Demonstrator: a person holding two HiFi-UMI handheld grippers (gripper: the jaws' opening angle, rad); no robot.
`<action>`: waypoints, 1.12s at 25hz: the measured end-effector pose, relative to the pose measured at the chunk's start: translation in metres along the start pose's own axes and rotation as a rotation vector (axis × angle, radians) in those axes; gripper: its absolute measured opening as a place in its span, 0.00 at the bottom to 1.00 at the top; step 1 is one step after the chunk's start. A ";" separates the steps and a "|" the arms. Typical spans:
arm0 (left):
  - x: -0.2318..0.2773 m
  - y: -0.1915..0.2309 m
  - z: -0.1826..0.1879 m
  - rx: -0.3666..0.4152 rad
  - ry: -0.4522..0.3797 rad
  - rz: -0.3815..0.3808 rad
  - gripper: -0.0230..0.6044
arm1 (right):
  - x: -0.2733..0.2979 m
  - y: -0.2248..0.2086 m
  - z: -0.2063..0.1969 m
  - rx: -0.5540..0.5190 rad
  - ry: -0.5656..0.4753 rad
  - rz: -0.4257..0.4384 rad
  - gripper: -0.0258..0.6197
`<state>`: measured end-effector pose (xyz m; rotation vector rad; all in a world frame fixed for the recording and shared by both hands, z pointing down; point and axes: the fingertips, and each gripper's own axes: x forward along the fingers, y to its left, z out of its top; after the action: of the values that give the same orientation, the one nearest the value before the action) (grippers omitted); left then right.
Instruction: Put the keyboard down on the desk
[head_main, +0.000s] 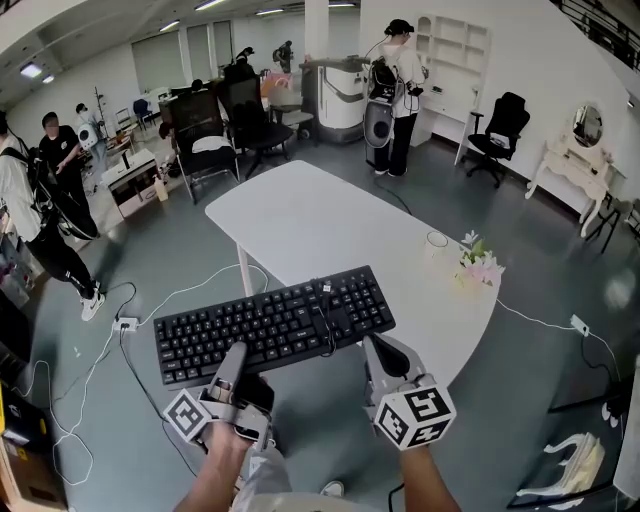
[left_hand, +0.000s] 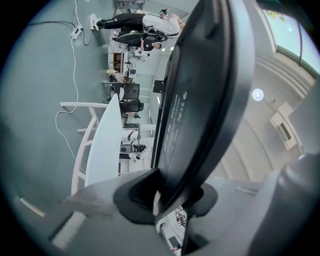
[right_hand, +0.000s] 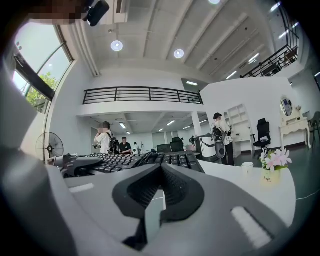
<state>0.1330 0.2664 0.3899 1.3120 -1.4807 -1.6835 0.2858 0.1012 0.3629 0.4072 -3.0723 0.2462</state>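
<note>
Place: a big open office or lab hall
Seats: black office chairs (head_main: 497, 125)
Tables: white desk (head_main: 300, 220), more behind
Floor: grey, with cables (head_main: 170, 297)
People: people (head_main: 400, 85) standing with backpacks
Up high: balcony (right_hand: 142, 95), ceiling lights (right_hand: 116, 46)

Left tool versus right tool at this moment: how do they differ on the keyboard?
The left tool is clamped on the keyboard's near edge. The right tool has its jaws together on nothing, with the keyboard lying just past its tips. The left tool hangs off the side of the desk, while the right tool is by the desk's near end. Shared: both sit at the keyboard's near long edge.
</note>
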 end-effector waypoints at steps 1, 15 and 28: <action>0.005 0.003 0.007 -0.003 -0.001 -0.002 0.18 | 0.009 0.001 -0.001 0.000 0.003 0.003 0.04; 0.123 0.075 0.184 -0.029 0.124 -0.018 0.18 | 0.225 0.028 -0.008 -0.014 0.035 -0.096 0.04; 0.213 0.112 0.269 -0.127 0.294 -0.027 0.18 | 0.325 0.041 0.010 -0.052 0.045 -0.277 0.04</action>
<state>-0.2140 0.1669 0.4084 1.4438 -1.1732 -1.4985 -0.0386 0.0556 0.3643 0.8013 -2.9237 0.1623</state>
